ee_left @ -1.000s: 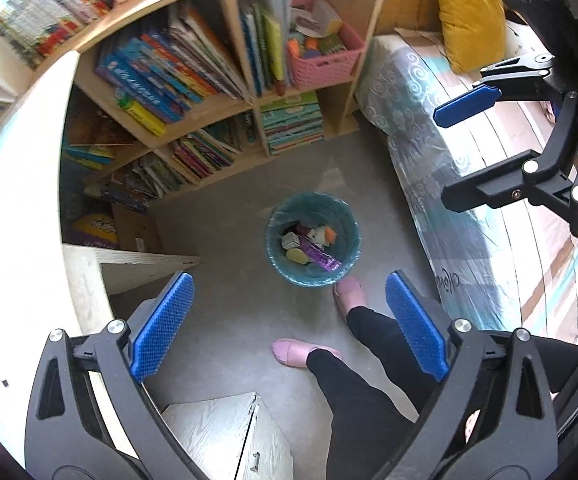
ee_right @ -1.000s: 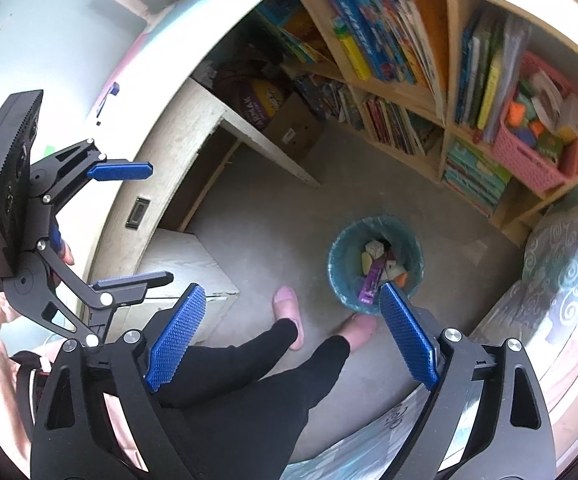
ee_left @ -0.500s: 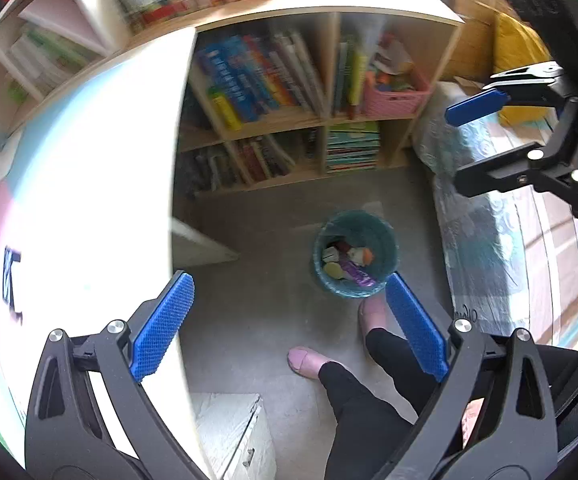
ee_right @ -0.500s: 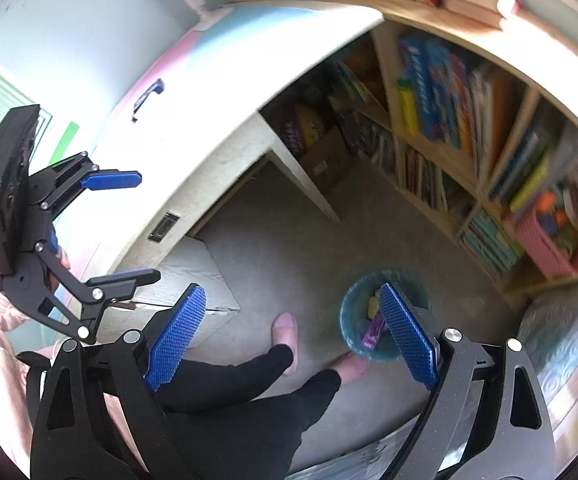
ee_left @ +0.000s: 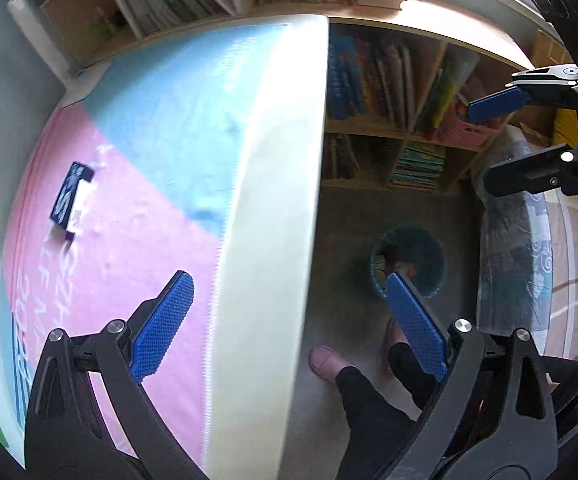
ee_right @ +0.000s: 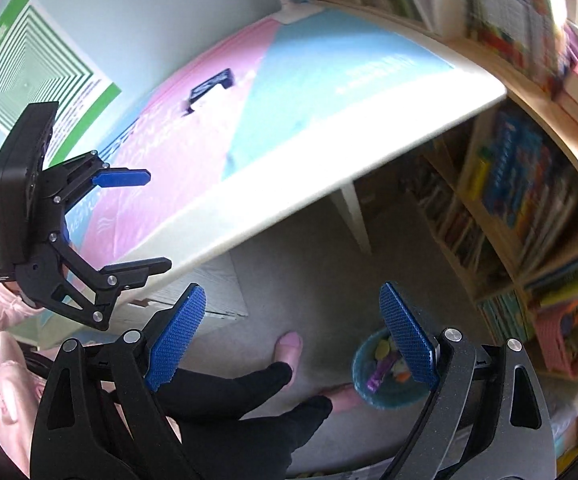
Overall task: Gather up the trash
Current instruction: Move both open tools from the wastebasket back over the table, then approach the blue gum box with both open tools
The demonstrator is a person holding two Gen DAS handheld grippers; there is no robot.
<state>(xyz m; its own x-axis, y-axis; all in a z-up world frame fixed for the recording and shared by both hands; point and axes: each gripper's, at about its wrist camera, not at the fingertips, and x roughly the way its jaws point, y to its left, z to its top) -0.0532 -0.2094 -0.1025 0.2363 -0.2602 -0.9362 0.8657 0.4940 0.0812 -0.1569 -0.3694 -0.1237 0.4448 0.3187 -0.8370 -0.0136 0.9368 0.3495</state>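
1. Dark blue wrapper (ee_left: pixel 71 199), a small flat packet lying on the pink part of the table mat, toward the far left of the tabletop; also seen in the right wrist view (ee_right: pixel 212 85).
2. Table mat (ee_left: pixel 161 184), pink and light blue with pale lettering, covering the white table (ee_left: pixel 273 216) up to its thick front edge.
3. Left gripper (ee_left: pixel 289 328), held above the table's front edge, its blue-padded fingers (ee_left: pixel 165 326) spread wide with nothing between them. One finger hangs over the mat, the other over the floor side.
4. Person's feet in pink slippers (ee_left: pixel 325 360) on the grey floor, below the table edge, with black trouser legs.
5. Teal waste basket (ee_left: pixel 429 248) on the floor, near the slippers and well apart from the wrapper; it holds mixed coloured scraps (ee_right: pixel 381 368).
6. Wooden bookshelf (ee_left: pixel 389 80) behind the basket, packed with books; a pink crate (ee_right: pixel 561 332) sits in a lower compartment.
7. Right gripper (ee_right: pixel 293 336), raised over the floor between table and basket, fingers apart and empty; it also shows at the right edge of the left wrist view (ee_left: pixel 529 140).
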